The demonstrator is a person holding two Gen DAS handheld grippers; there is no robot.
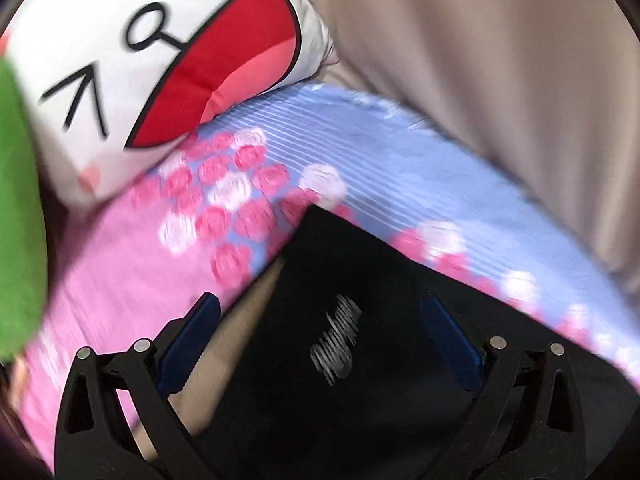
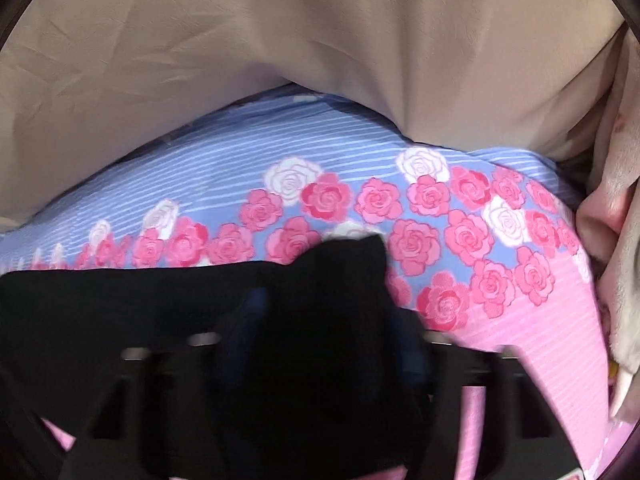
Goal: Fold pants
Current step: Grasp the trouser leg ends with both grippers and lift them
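Note:
The black pants (image 1: 360, 264) lie on a flowered bedsheet (image 1: 224, 200), with a pale printed logo (image 1: 336, 336) facing up. My left gripper (image 1: 320, 300) hangs over them, jaws wide apart, its blue pads (image 1: 188, 344) on either side of the logo and nothing pressed between them. In the right wrist view the pants (image 2: 120, 300) stretch across the lower frame. A corner of the cloth (image 2: 340, 252) stands up in a bunch between the fingers of my right gripper (image 2: 324, 312), which looks shut on it. Those fingers are blurred and partly hidden by the fabric.
The sheet (image 2: 440, 220) is pink and blue with roses. A beige cover (image 2: 280, 40) rises behind it. A white cartoon-face pillow (image 1: 160, 60) and something green (image 1: 16, 200) lie at the left. A cream plush blanket (image 2: 616, 240) is at the right edge.

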